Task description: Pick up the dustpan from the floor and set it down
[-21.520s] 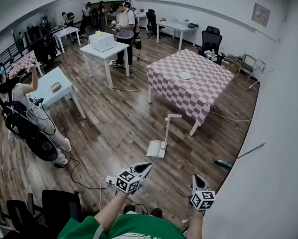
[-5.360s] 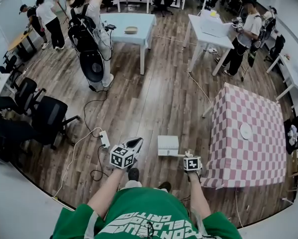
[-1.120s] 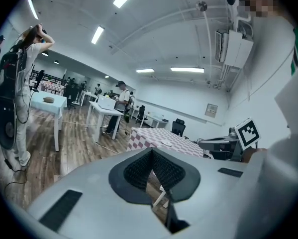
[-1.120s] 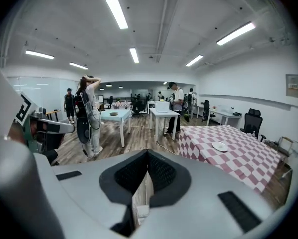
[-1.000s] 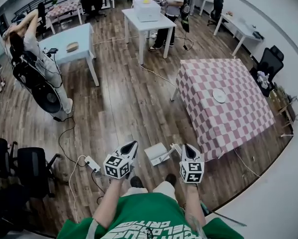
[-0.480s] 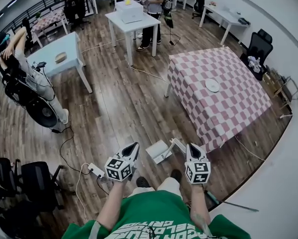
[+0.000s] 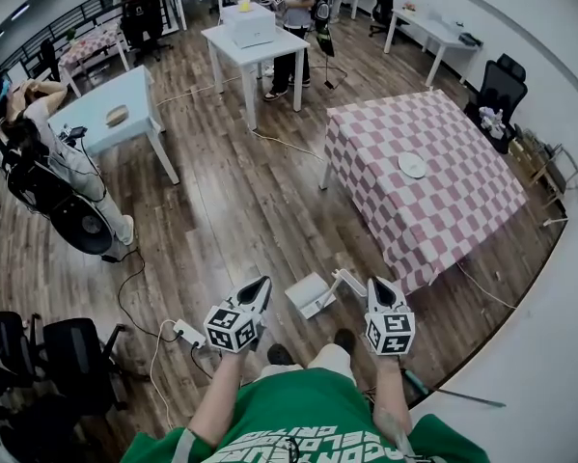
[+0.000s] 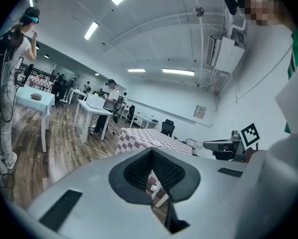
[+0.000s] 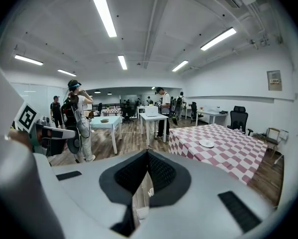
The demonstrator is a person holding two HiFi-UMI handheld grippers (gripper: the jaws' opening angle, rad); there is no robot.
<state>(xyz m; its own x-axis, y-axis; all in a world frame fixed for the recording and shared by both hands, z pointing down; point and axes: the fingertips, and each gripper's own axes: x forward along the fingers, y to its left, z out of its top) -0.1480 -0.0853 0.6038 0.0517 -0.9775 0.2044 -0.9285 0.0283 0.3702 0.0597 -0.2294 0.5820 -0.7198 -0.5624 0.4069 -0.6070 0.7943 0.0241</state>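
The white dustpan (image 7: 308, 293) hangs tilted just above the wood floor in front of my feet. Its long handle (image 7: 347, 279) runs up to my right gripper (image 7: 373, 285), which is shut on the handle's end. In the right gripper view the pads (image 9: 158, 173) meet, and only a white sliver shows in the slit below them. My left gripper (image 7: 260, 285) is held to the left of the pan, apart from it, shut and holding nothing. In the left gripper view a bit of the dustpan (image 8: 159, 198) shows through the narrow slit between the pads.
A table with a pink-checked cloth (image 7: 433, 186) stands close ahead on the right. A power strip (image 7: 187, 333) and its cable lie on the floor to the left, near black office chairs (image 7: 67, 355). A broom (image 7: 448, 393) lies by the right wall. A person (image 7: 47, 177) stands at the left.
Long ago the dustpan stood upright on the floor; now it hangs from my right gripper. Over the last second the right gripper and pan shifted slightly right, while the left gripper stayed put.
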